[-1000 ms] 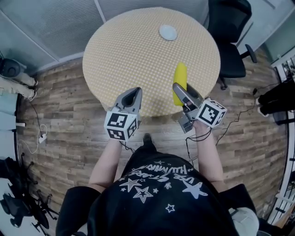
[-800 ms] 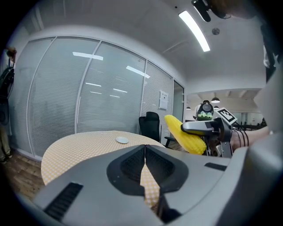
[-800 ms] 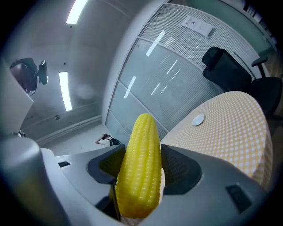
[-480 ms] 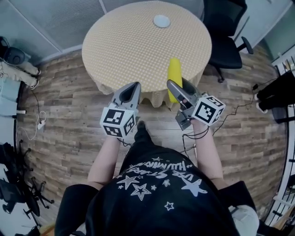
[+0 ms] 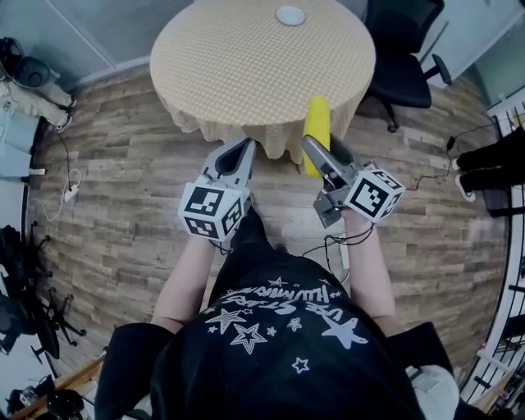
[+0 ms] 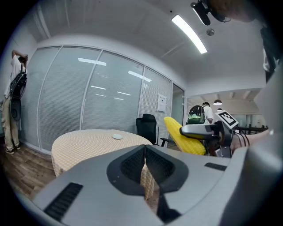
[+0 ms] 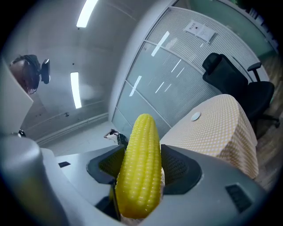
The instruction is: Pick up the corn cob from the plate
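Left gripper (image 5: 239,154) jaws pressed together, nothing between them, held just off the near edge of the round table (image 5: 213,74); small plate (image 5: 290,15) sits at the table's far side; corn cob (image 5: 317,119) is well apart from the plate, in the air, clamped lengthwise between the right gripper (image 5: 322,157) jaws, tip toward the table; black office chair (image 5: 406,57) stands at the table's right.

A black office chair (image 5: 404,59) stands beside the round table (image 5: 238,66).
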### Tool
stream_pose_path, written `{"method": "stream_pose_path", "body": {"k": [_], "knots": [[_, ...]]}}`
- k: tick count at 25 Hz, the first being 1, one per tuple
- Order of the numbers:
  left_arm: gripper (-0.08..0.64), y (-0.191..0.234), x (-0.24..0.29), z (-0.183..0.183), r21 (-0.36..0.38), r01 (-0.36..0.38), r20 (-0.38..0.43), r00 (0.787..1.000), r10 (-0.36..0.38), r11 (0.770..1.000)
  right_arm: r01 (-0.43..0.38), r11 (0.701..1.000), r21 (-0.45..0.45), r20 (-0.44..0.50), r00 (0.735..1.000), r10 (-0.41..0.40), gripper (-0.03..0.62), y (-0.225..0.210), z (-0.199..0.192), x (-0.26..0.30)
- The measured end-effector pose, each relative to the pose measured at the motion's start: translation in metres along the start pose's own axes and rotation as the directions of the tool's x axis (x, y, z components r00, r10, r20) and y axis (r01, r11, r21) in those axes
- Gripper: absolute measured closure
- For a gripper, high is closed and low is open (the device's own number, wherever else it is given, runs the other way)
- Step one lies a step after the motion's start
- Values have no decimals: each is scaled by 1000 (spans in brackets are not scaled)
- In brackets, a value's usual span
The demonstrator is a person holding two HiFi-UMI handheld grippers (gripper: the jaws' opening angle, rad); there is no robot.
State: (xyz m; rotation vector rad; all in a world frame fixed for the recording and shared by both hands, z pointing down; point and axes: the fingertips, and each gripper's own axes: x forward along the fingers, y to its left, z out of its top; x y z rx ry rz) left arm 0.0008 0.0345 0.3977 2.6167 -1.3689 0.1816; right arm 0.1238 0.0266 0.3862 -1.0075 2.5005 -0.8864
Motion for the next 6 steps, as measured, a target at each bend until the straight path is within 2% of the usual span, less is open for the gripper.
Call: {"method": "stream_pose_path", "body": {"k": [6], "knots": [[549,-17,-26,4,10,-13,19,1000,12,1000,17,1000,17,9,1000,-17,339,9,-10,-25]]}}
